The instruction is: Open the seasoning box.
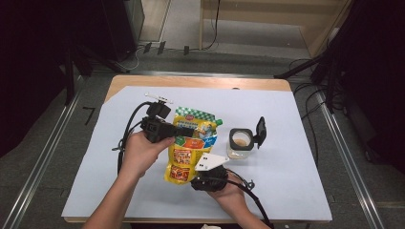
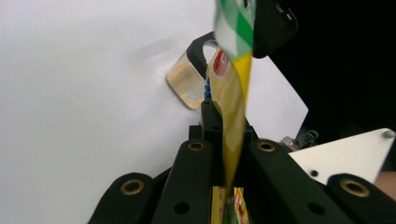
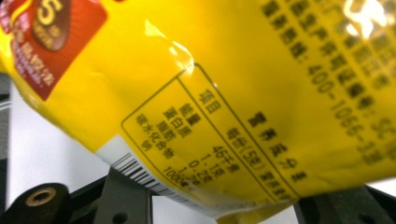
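A wooden table (image 1: pixel 200 82) stands on a grey floor (image 1: pixel 43 157), its top mostly covered by a white sheet (image 1: pixel 286 143). Metal rails (image 1: pixel 47 152) run along both sides of the floor. Black cables (image 1: pixel 305 90) trail beyond the table's far right corner. Pale wooden furniture (image 1: pixel 267 19) stands at the back, flanked by dark areas.

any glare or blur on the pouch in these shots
Right gripper view: the yellow pouch shows bright glare at a crease and its top-right print is soft. Left gripper view: the pouch's green checked top is blurred. High view: pouch evenly lit, its small print too small to read.
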